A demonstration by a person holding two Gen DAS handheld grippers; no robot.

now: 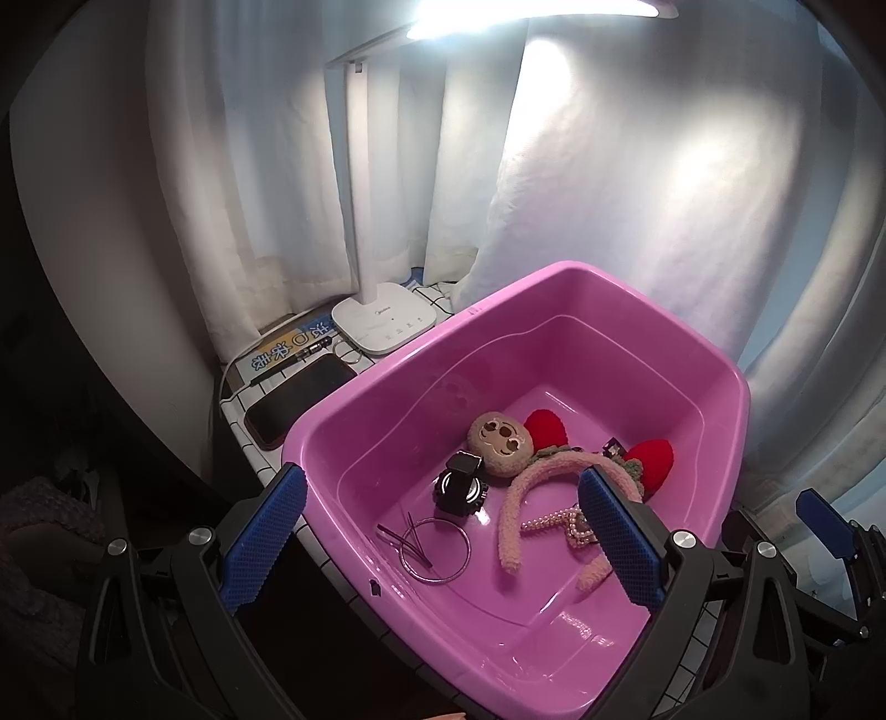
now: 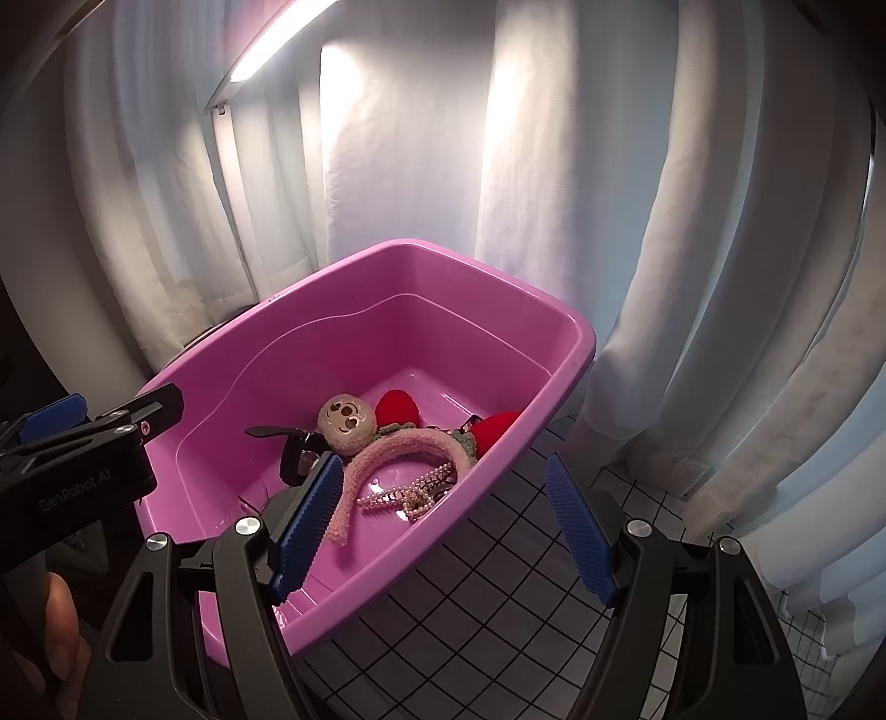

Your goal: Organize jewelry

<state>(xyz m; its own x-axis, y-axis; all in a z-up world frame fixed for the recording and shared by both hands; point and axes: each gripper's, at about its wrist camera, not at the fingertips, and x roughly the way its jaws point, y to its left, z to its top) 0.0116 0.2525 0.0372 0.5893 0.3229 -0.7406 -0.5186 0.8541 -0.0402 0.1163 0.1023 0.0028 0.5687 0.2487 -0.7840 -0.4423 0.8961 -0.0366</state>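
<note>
Inside the pink tub, the pearl necklace lies just ahead of the right gripper, strand running crosswise; both grippers' fingers stand wide, empty.

A pink plastic tub sits on a white tiled tabletop with dark grid lines, backed by pale curtains. In the tub lie a fuzzy pink headband with a round plush face and red puffs, a pearl necklace heaped beside it, and a dark watch partly hidden. The right gripper hangs over the tub's near rim with its blue pads spread wide and nothing between them; one pad is over the tub, the other over the tiles. The left gripper pokes in from the left edge. A lamp bar glows overhead.
</note>
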